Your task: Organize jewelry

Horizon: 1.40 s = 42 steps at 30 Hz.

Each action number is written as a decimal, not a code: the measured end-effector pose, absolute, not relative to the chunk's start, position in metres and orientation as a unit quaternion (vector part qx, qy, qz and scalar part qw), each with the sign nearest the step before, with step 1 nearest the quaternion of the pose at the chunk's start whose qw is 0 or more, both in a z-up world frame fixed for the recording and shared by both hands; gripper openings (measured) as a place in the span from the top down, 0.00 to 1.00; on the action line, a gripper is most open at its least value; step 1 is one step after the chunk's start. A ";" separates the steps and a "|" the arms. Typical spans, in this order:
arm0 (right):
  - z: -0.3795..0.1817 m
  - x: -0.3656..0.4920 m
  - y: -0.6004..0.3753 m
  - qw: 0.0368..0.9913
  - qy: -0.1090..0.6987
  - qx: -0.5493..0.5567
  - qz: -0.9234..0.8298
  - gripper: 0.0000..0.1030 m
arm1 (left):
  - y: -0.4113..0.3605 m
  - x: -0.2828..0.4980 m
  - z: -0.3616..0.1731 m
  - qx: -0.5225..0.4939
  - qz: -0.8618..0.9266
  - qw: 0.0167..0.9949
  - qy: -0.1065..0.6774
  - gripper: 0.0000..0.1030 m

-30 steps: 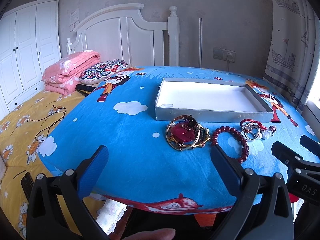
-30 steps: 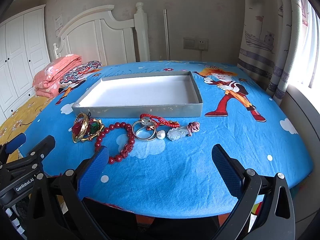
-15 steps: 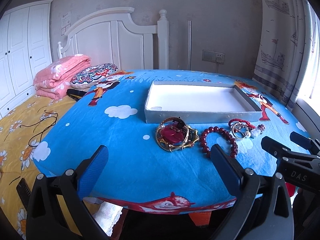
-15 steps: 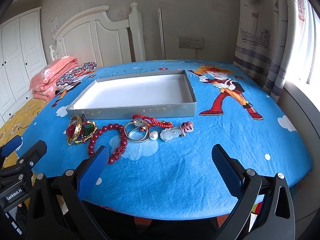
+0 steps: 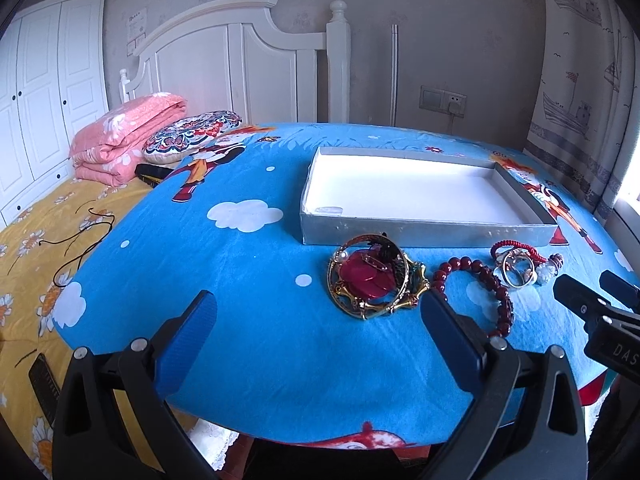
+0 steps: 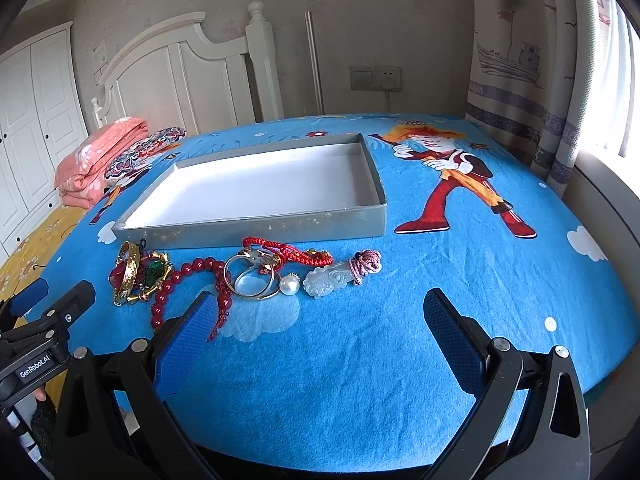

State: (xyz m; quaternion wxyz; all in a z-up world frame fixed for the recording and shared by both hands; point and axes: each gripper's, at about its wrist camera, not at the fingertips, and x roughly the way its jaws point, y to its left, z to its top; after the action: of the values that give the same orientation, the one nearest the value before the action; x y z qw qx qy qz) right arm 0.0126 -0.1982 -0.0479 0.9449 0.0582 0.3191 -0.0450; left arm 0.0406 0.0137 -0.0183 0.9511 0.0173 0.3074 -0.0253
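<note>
Figure: opening of the jewelry-sorting task, seen from both wrist cameras. The left gripper (image 5: 320, 320) and the right gripper (image 6: 320, 316) both hang over the near edge of the desk (image 6: 460, 280) with jaws wide open and nothing between them. The tray (image 6: 256, 229) lies empty at the middle of the blue cloth. All the jewelry sits in a row just in front of its near wall: the gold brooch (image 5: 374, 280) with a gold bangle (image 6: 129, 276) leaning on it, the red bead bracelet (image 5: 486, 288), the silver rings (image 6: 250, 278) tangled with a red cord (image 6: 292, 250), a pearl (image 6: 289, 284) and a pale pendant (image 6: 332, 278).

Compared with a second ago, both cameras have closed in: the jewelry and tray appear larger and lower in each view, while no piece has shifted. Judged from this, the approach is under way and nothing is sorted yet; the brooch lies nearest the left jaws, the rings nearest the right.
</note>
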 end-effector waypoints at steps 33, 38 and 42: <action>-0.059 0.048 -0.157 0.947 0.321 0.007 -0.007 0.63 | -0.005 0.067 -0.038 0.033 -0.045 0.953 0.297 0.30; -0.057 0.045 -0.159 0.949 0.315 0.014 -0.003 0.63 | -0.017 0.073 -0.039 0.037 -0.056 0.952 0.299 0.37; -0.057 0.044 -0.161 0.950 0.313 0.017 -0.002 0.63 | -0.025 0.077 -0.044 0.053 -0.044 0.951 0.301 0.61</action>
State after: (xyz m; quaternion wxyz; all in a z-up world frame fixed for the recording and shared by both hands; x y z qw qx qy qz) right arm 0.0438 -0.1614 -0.0569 0.9496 0.0167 0.3130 -0.0020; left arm 0.0773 -0.0251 -0.0438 0.9512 0.0531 0.3009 -0.0439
